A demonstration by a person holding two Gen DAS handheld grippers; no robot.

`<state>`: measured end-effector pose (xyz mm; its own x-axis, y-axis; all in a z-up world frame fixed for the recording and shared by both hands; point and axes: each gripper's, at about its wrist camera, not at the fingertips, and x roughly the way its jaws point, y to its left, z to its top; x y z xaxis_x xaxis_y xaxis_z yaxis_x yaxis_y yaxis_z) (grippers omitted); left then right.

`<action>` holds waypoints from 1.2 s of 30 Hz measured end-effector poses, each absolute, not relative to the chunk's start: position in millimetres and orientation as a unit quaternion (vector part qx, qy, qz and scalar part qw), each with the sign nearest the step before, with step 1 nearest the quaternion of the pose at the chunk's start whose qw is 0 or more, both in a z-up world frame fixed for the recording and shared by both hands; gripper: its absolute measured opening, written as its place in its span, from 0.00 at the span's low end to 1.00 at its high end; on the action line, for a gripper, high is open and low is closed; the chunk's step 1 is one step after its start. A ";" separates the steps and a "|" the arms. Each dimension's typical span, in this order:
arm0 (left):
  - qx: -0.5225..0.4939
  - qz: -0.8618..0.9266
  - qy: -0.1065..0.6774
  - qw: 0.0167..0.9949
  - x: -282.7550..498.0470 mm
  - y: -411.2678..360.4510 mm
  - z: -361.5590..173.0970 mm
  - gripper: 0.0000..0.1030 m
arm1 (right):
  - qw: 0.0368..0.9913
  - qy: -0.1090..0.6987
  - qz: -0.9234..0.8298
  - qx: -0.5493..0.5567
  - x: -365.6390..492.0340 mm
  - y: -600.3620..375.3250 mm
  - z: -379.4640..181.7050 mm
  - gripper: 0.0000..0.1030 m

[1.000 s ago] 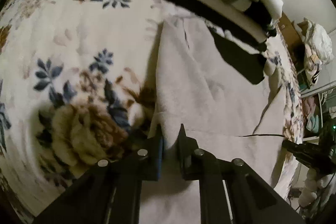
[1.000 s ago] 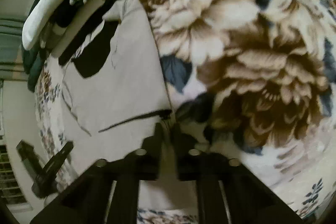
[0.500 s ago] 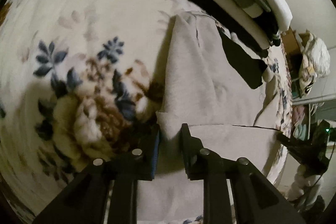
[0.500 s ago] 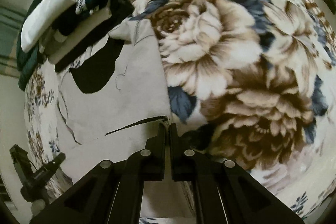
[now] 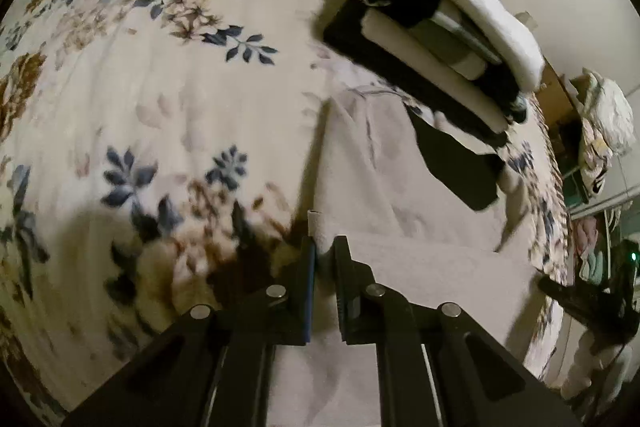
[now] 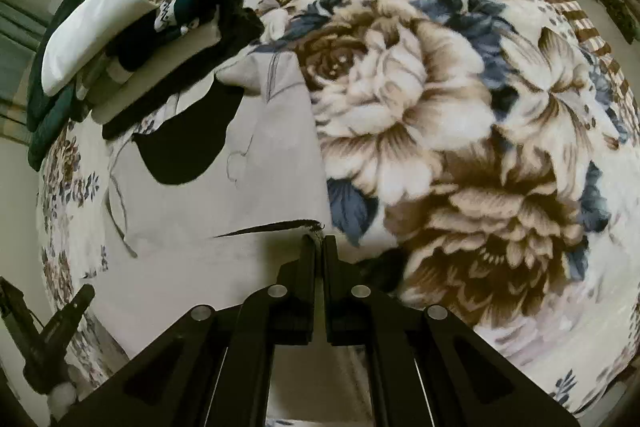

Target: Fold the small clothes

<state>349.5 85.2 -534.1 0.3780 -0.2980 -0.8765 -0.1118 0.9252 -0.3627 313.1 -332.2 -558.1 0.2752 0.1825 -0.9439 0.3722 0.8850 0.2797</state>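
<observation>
While your floral fleece blanket [image 5: 168, 99] covered the whole bed, the pale beige fleece garment [image 5: 400, 187] lay flat on it, near edge folded over. Stack of folded black and white clothes [image 5: 448, 39] sat at its far end, overlapping it. Your left gripper [image 5: 325, 247] was nearly closed, pinching the garment's left folded corner. Your right gripper [image 6: 319, 243] was clamped tight on the right corner.

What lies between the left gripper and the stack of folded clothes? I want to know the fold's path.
In the left wrist view, the beige garment spans from the left gripper toward the stack, with a black piece lying across it.
</observation>
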 end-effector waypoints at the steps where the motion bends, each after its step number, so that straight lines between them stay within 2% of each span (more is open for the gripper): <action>1: -0.184 -0.060 0.560 0.806 355.0 84.2 -540.0 0.07 | 0.763 0.600 -0.065 0.234 315.1 -333.8 -560.4 0.03; 3: -0.170 -0.063 0.586 0.790 369.7 79.6 -558.5 0.11 | 0.752 0.611 -0.070 0.236 321.2 -336.8 -570.0 0.03; 6: -0.156 -0.066 0.609 0.775 380.2 73.8 -563.1 0.11 | 0.731 0.632 -0.068 0.249 328.7 -339.5 -581.1 0.04; 8: -0.145 -0.067 0.605 0.780 383.9 70.9 -553.4 0.14 | 0.722 0.638 -0.067 0.258 333.2 -341.4 -581.0 0.17; 9: -0.133 -0.059 0.601 0.786 388.5 69.2 -544.3 0.19 | 0.724 0.635 -0.061 0.264 336.7 -342.3 -577.0 0.34; 10: -0.133 -0.059 0.596 0.790 391.9 68.8 -538.5 0.19 | 0.728 0.630 -0.058 0.266 339.8 -342.8 -572.7 0.50; 11: -0.136 -0.064 0.588 0.795 396.3 68.5 -533.2 0.19 | 0.738 0.620 -0.054 0.261 347.3 -342.1 -564.2 0.53; 13: -0.134 -0.070 0.580 0.800 412.4 66.2 -526.1 0.29 | 0.750 0.612 -0.052 0.245 360.7 -339.0 -554.9 0.55; 14: -0.131 -0.073 0.576 0.804 421.2 64.1 -524.6 0.39 | 0.757 0.606 -0.052 0.239 370.0 -336.9 -550.1 0.55; 15: -0.123 -0.076 0.571 0.808 431.9 60.3 -523.3 0.45 | 0.764 0.600 -0.050 0.232 384.7 -334.1 -545.5 0.55; 21: -0.038 -0.107 0.574 0.811 495.1 26.3 -540.5 0.46 | 0.785 0.599 -0.040 0.150 460.7 -308.7 -544.7 0.55; 27: 0.047 -0.145 0.595 0.789 532.0 -3.0 -576.9 0.43 | 0.763 0.645 -0.023 0.040 509.1 -277.4 -576.7 0.55; 28: 0.056 -0.154 0.588 0.792 531.0 -6.8 -578.6 0.37 | 0.760 0.649 -0.021 0.033 510.8 -275.2 -579.1 0.53; 29: 0.057 -0.163 0.583 0.794 529.0 -7.9 -578.1 0.11 | 0.759 0.650 -0.020 0.025 511.9 -273.1 -581.2 0.45; 30: 0.060 -0.175 0.578 0.795 525.3 -9.8 -576.1 0.02 | 0.760 0.649 -0.028 0.015 512.0 -272.8 -581.8 0.18; 31: 0.061 -0.176 0.572 0.799 522.6 -10.3 -573.1 0.02 | 0.761 0.648 -0.031 0.016 511.7 -273.3 -581.6 0.07; 36: 0.030 -0.186 0.541 0.820 497.3 4.6 -543.5 0.02 | 0.778 0.621 -0.045 0.082 494.8 -293.9 -559.6 0.04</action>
